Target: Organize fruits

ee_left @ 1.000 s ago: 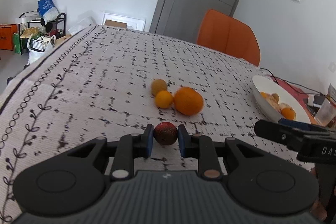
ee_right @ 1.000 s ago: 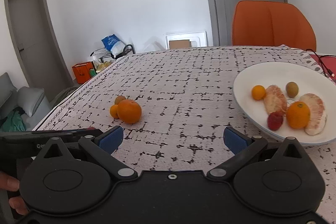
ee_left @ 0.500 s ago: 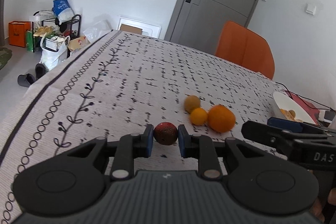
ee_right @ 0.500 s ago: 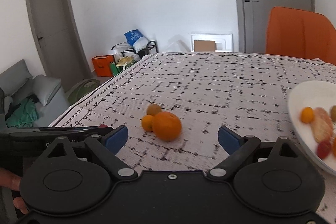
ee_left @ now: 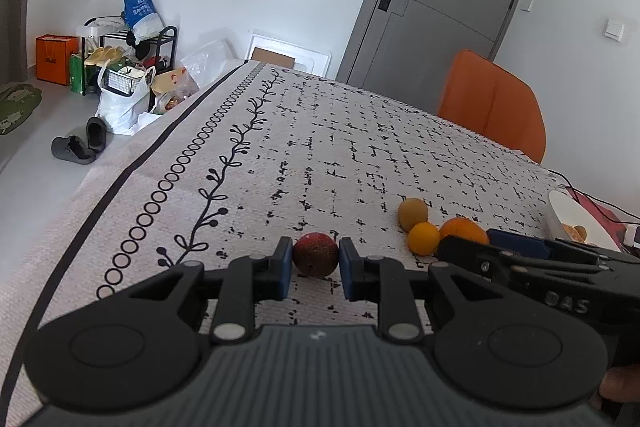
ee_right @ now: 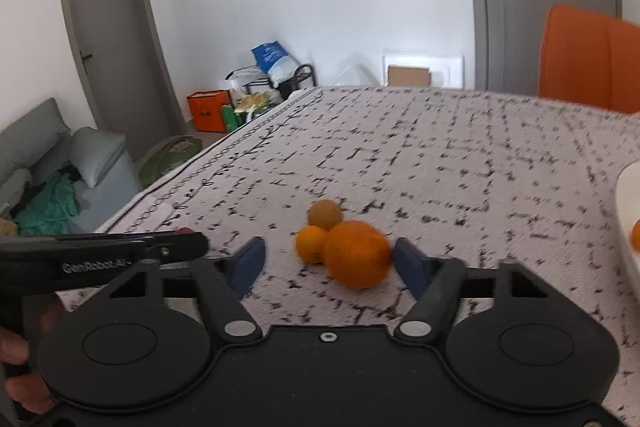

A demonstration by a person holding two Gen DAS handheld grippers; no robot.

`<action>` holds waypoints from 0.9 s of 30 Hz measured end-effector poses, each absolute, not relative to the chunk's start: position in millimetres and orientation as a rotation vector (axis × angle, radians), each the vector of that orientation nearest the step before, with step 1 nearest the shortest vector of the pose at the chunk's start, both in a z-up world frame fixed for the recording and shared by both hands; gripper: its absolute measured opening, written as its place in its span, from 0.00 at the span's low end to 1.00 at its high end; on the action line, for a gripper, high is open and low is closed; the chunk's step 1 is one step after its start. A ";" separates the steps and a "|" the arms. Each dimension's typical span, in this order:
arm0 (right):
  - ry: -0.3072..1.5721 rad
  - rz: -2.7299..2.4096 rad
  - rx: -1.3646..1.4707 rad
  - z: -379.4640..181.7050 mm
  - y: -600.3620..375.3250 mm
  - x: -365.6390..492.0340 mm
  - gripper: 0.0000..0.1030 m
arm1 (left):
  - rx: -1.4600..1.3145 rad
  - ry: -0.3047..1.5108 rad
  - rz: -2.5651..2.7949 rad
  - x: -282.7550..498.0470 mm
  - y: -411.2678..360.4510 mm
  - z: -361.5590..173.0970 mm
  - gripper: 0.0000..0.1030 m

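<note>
My left gripper (ee_left: 314, 267) is shut on a small dark red fruit (ee_left: 315, 254), held just above the patterned tablecloth (ee_left: 320, 147). To its right lie a brownish fruit (ee_left: 413, 213), a small orange (ee_left: 423, 238) and a large orange (ee_left: 464, 229), all touching. My right gripper (ee_right: 328, 261) has its jaws closing around this cluster. The large orange (ee_right: 357, 253) and small orange (ee_right: 312, 243) sit between its fingers, and the right pad is near the large orange. The brownish fruit (ee_right: 325, 214) lies just beyond them.
A white plate (ee_left: 560, 215) with fruit pieces stands at the right; only its rim (ee_right: 630, 211) shows in the right wrist view. An orange chair (ee_left: 492, 103) is behind the table. The table's left edge drops to a floor with bags and slippers.
The right gripper moved left from the plate to the orange cluster, and its jaws narrowed. The left gripper kept the red fruit and drifted left, away from the cluster.
</note>
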State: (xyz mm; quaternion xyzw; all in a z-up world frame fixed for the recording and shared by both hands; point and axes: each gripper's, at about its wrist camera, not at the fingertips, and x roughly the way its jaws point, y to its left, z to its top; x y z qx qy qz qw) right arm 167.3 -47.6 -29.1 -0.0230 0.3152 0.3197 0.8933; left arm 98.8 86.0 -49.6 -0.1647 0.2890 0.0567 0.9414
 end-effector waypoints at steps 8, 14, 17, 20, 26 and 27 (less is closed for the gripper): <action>0.677 0.661 0.009 -29.6 -68.3 170.5 0.32 | -0.315 0.583 0.102 100.6 74.3 -44.5 0.22; 0.658 0.652 0.024 -24.8 -80.6 164.7 0.30 | -0.295 0.589 0.082 102.6 64.1 -43.1 0.22; 0.642 0.630 0.046 -21.0 -93.6 162.8 0.27 | -0.277 0.591 0.065 104.1 55.2 -40.2 0.22; 0.631 0.617 0.077 -18.5 -106.0 162.8 0.10 | -0.259 0.586 0.047 104.5 45.5 -37.1 0.22; 0.636 0.616 0.091 -18.4 -119.0 159.7 0.07 | -0.238 0.586 0.029 104.8 30.0 -35.4 0.22; 0.636 0.617 0.091 -18.5 -120.0 158.9 0.07 | -0.237 0.587 0.029 104.1 29.3 -35.4 0.22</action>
